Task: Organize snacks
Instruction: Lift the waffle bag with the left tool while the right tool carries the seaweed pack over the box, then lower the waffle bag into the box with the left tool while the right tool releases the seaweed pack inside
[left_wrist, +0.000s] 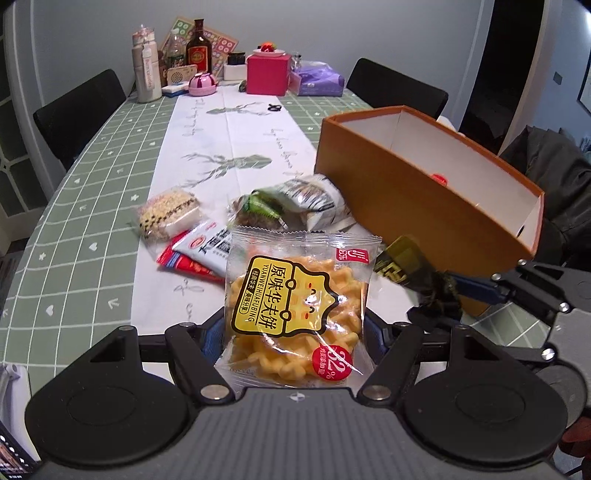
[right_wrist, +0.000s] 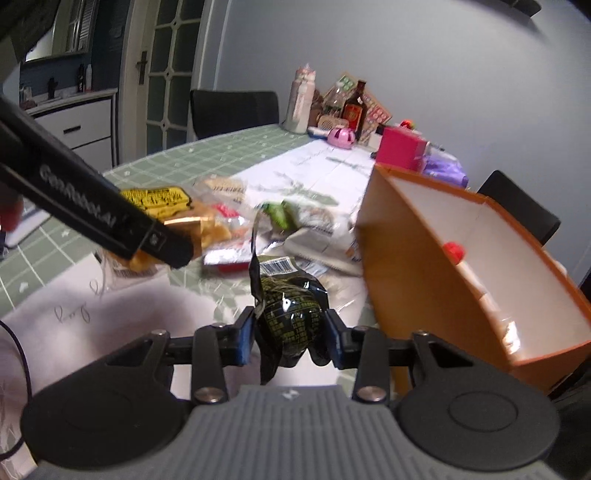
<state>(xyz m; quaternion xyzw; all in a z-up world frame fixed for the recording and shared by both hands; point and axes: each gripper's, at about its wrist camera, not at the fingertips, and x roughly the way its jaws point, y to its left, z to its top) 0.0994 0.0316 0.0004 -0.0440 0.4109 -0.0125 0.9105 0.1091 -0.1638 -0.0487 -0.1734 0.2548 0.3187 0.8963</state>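
Left wrist: one waffle packet (left_wrist: 295, 314), one orange box (left_wrist: 417, 192).

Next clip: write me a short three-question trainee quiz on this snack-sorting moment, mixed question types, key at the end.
1. True or false: the left gripper is empty.
2. What does the right gripper hold? A) a red packet B) a dark green packet C) a bottle
3. Fill in: the orange box is open at the ____.

Key: 1. False, it is shut on the yellow waffle packet. 2. B. 3. Top; something red lies inside.
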